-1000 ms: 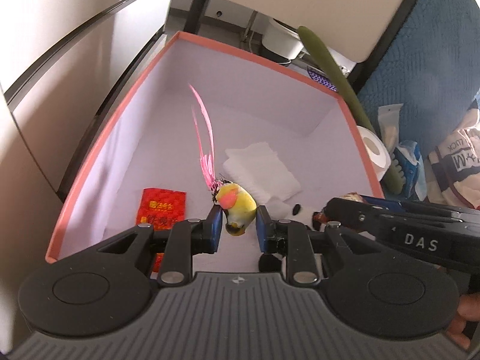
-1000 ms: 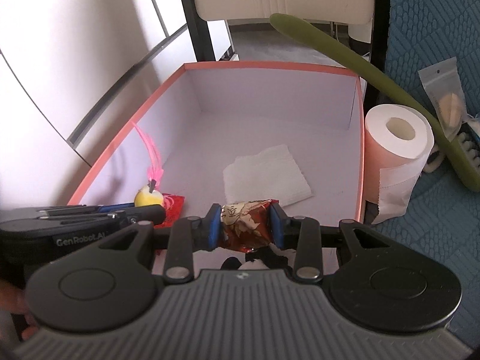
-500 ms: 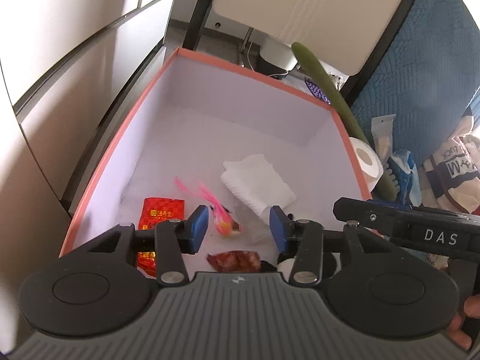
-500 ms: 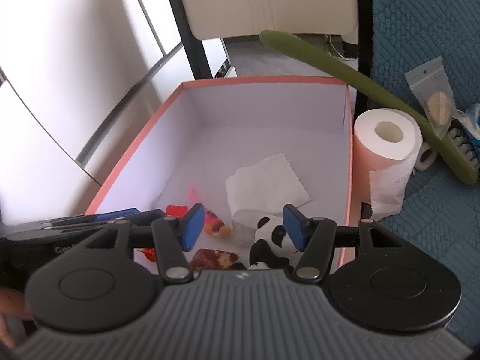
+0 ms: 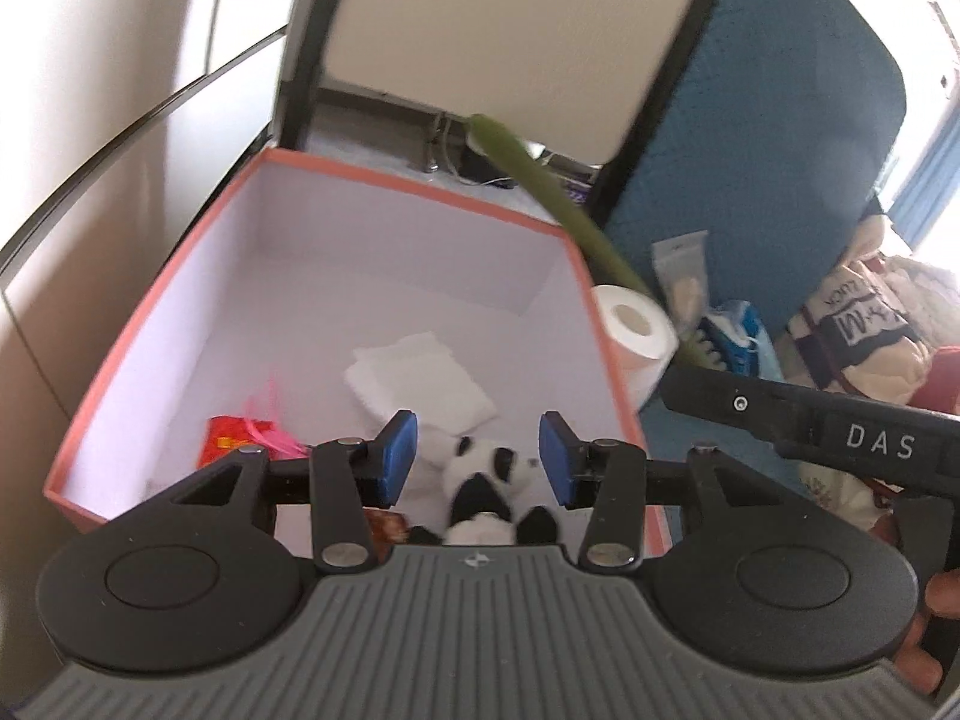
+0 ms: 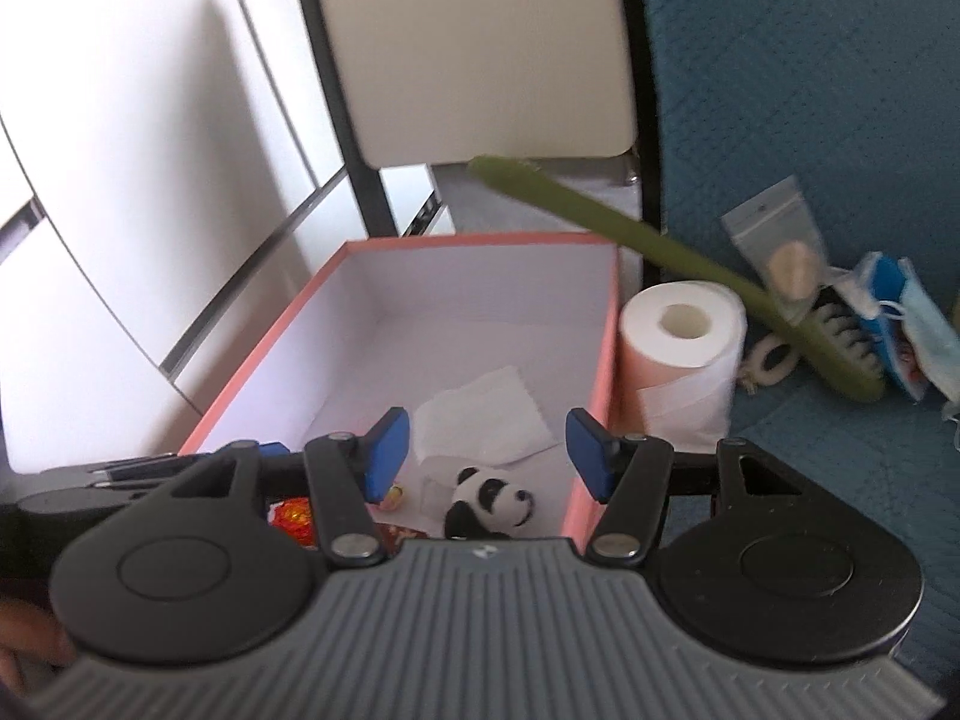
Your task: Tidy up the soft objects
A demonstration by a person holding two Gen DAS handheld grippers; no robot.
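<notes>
Both drops are done and the hands are pulling back from the box (image 5: 180,276), so the step in hand is the retreat before the next pick. The left gripper (image 5: 477,459) has its fingers apart with nothing between the pads; the panda (image 5: 486,480) seen through the gap lies on the box floor below them. The right gripper (image 6: 489,450) is likewise spread and empty.

Inside the box lie the panda, a tissue (image 5: 420,381), a red packet (image 5: 231,441) with the pink feathers (image 5: 270,420) of the bird toy across it, and a snack wrapper (image 6: 393,534) near the front wall, mostly hidden by the gripper body, so I am only fairly sure of it.

Outside, on the blue cloth (image 6: 810,120), soft things remain: a roll (image 6: 681,354) just beside the box wall, a face mask (image 6: 924,336), a small bag (image 6: 780,252) and a green brush (image 6: 660,258) leaning over the roll. The next move calls for swinging one hand right, to the roll or the mask, and closing on it gently.

A second ago the left fingers were clamped on the yellow bird toy and the right on the wrapper, both low over the box. Now both are released, the fingers stand wider, and the views sit higher and further back.
</notes>
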